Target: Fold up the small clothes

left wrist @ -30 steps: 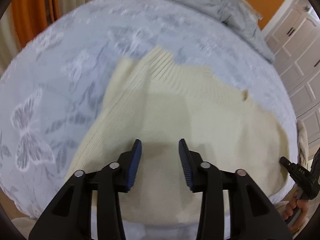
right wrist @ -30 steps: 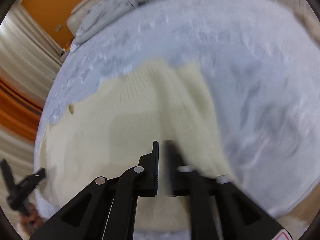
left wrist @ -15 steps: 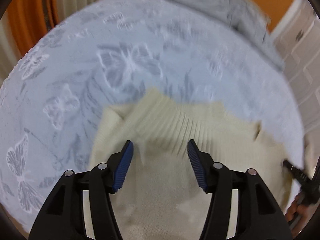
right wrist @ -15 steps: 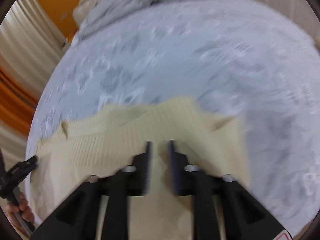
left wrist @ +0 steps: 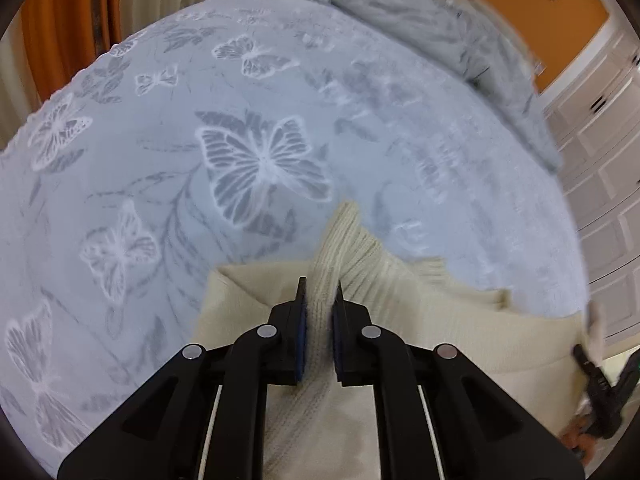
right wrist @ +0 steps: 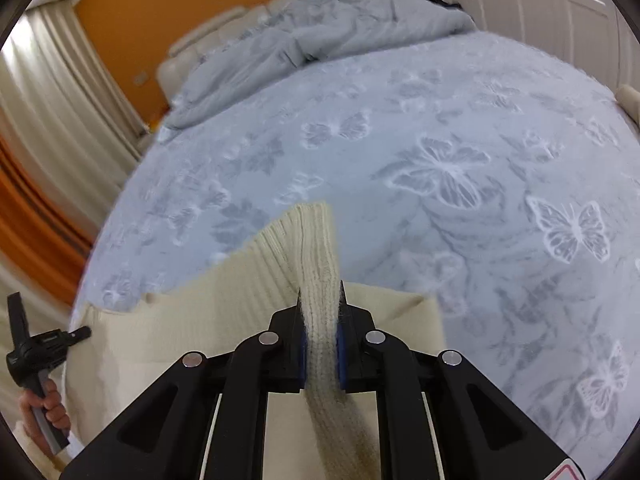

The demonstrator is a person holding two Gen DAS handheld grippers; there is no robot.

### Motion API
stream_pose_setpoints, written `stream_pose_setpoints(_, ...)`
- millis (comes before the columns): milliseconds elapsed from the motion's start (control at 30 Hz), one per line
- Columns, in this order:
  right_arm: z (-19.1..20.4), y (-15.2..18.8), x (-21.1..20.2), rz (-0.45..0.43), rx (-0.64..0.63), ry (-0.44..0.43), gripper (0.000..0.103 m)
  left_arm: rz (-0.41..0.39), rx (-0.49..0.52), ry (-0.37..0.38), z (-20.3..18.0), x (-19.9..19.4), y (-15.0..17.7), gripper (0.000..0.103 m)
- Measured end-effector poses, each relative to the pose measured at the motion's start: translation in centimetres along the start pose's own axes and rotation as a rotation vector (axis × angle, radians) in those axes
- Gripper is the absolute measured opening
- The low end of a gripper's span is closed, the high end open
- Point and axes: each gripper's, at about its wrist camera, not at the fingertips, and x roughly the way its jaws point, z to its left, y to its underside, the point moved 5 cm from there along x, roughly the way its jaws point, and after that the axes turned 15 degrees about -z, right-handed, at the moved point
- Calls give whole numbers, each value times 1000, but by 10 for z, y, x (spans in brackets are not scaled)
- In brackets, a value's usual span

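Observation:
A cream ribbed knit sweater [left wrist: 400,304] lies on the bed near its front edge; it also shows in the right wrist view [right wrist: 224,308]. My left gripper [left wrist: 319,292] is shut on a raised ridge of the sweater's ribbed edge. My right gripper [right wrist: 320,300] is shut on another bunched strip of the ribbed edge, which runs up between the pads [right wrist: 303,344]. Each gripper shows at the edge of the other's view, the right one [left wrist: 600,384] and the left one [right wrist: 36,356], both held by a hand.
The bed [left wrist: 260,92] has a pale blue butterfly-pattern cover. A crumpled grey duvet [right wrist: 320,32] lies at the headboard end. Orange and cream curtains [left wrist: 72,28] hang on one side, white wardrobe doors [left wrist: 604,184] stand on the other.
Both grippers moved forward to the sweater's far ribbed edge. The left, open before, has shut on it; the right has also clamped on it, and the fabric is bunched up.

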Motion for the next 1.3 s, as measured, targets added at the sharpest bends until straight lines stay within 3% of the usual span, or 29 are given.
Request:
stream_pose_setpoints(67,-14,25,37,149,-10,56,11,68,23,-52,6,25,14,10)
stream_pose_setpoints(100,-20,39,50,201,-23,75,11,63,35,-66,8,29,19,12)
stream_pose_setpoints(167,-12,32,38,162,-48,89,14,33,47,-69,7,21,18,13)
stream_pose_setpoints(200,-7,27,31,143,-58,98,21,22,47,-66,5,13,16,13)
stream_pose_setpoints(300,27,9,-6,24,-159,112,21,-67,101,-58,-6,-31,12,13)
stream_pose_setpoints(367,66,10,-22,-10,-196,22,21,-110,127,-49,-17,-50,13,14)
stream_pose_setpoints(467,142,45,-15,93,-239,-156,21,-72,125,16,-42,-56,28,15)
stream_pose_setpoints(533,180,72,1,161,-262,-227,17,-33,122,31,-54,-47,38,15)
stream_pose_setpoints(600,191,90,20,208,-291,-205,15,8,150,3,-55,-32,50,15)
stream_pose_setpoints(700,175,88,28,236,-225,-205,8,90,144,-20,-46,-11,66,15)
stream_pose_setpoints(767,163,73,10,176,-214,-190,19,69,125,-7,-42,-16,67,15)
stream_pose_setpoints(833,155,62,-8,113,-224,-168,22,67,137,-10,-43,-18,68,15)
stream_pose_setpoints(1000,76,62,-9,153,-137,0,22,68,149,-15,-47,-16,68,15)
stream_pose_setpoints(1067,47,58,-20,136,-41,7,22,72,146,-11,-48,-17,69,15)
stream_pose_setpoints(1200,10,42,-47,52,22,74,36,70,130,-8,-42,-28,69,15)
stream_pose_setpoints(1267,-1,41,-56,51,44,68,36,58,121,2,-37,-40,70,19)
stream_pose_setpoints(1300,-4,43,-60,49,35,71,36,50,117,0,-32,-47,72,27)
